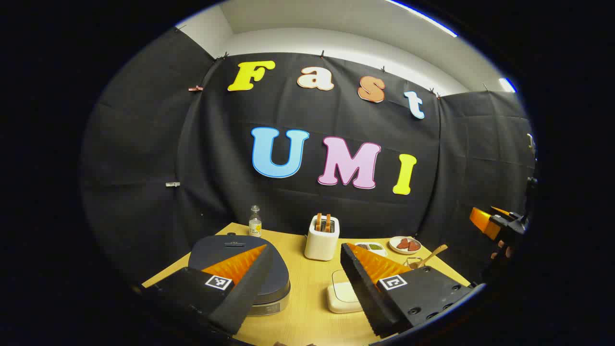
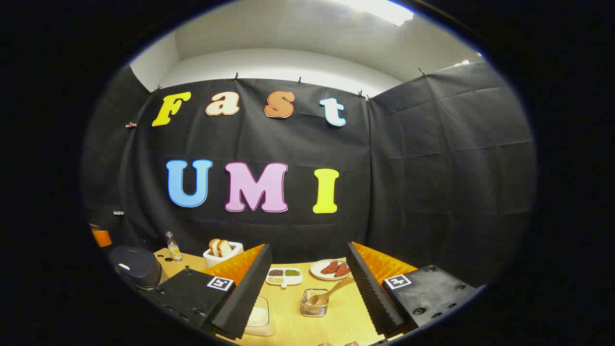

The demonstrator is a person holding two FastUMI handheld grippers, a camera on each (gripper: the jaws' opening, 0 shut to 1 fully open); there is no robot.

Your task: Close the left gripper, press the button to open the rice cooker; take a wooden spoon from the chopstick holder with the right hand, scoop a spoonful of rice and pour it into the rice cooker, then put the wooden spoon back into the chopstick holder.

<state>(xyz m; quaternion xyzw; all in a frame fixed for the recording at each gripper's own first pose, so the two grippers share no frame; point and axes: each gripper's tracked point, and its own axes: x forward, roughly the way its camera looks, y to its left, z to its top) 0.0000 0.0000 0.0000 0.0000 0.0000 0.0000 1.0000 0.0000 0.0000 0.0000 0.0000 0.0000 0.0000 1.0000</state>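
Flanking toaster — bottle, plate, tray.

Open air above the wooden table, booth cloth behind and to the right. Bare tabletop between the closed rice cooker and the white rice container. Behind that lane, crowded: toaster with bread, small bottle. Around the chopstick holder, a tilted wooden spoon, divided dish and plate close by.

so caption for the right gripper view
Open right gripper hangs above the wooden spoon in its chopstick holder.
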